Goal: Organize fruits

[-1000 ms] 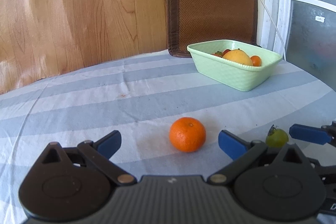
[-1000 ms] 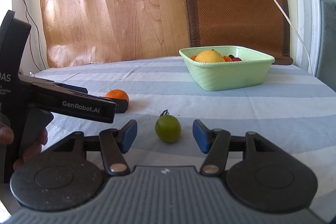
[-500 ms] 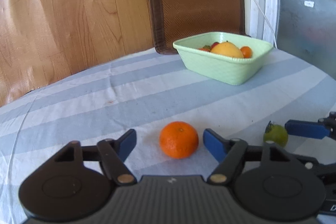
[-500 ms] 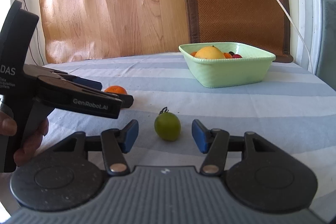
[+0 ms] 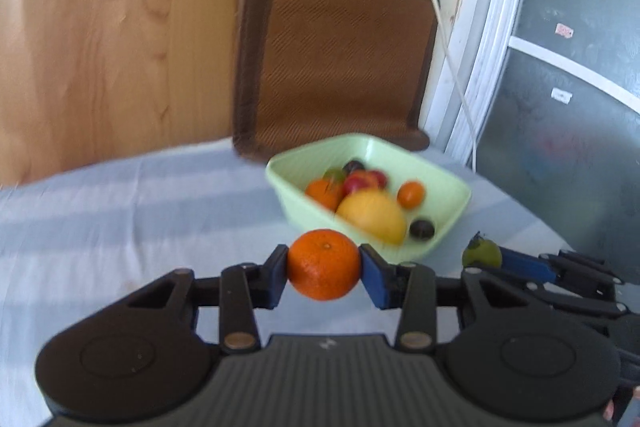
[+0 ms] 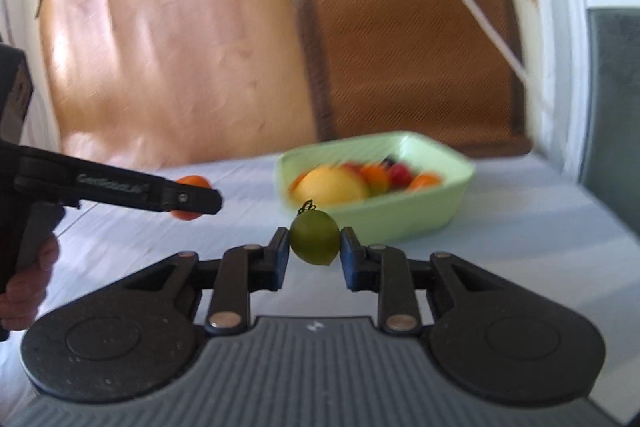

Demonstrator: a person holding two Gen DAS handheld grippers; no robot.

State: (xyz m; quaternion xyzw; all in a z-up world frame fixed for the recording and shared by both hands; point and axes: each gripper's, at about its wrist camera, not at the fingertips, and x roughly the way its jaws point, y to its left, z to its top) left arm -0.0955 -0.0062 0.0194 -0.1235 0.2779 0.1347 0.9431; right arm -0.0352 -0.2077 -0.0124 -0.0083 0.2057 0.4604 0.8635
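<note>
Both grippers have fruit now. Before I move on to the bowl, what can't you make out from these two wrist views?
- Bowl contents, right wrist view: motion blur smears the small fruits together.
- Orange, right wrist view: mostly hidden behind the left gripper.
- Green fruit, left wrist view: partly covered by the right gripper.
- Table under both fruits: blocked by gripper bodies.

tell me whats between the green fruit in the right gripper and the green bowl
Nothing. In the right wrist view the small green fruit, clamped in the right gripper, hangs just before the green bowl, with only striped tablecloth below.

Home dining corner — striped tablecloth (image 5: 120,211), fruit bowl (image 5: 448,223), woven chair back (image 5: 340,55)
</note>
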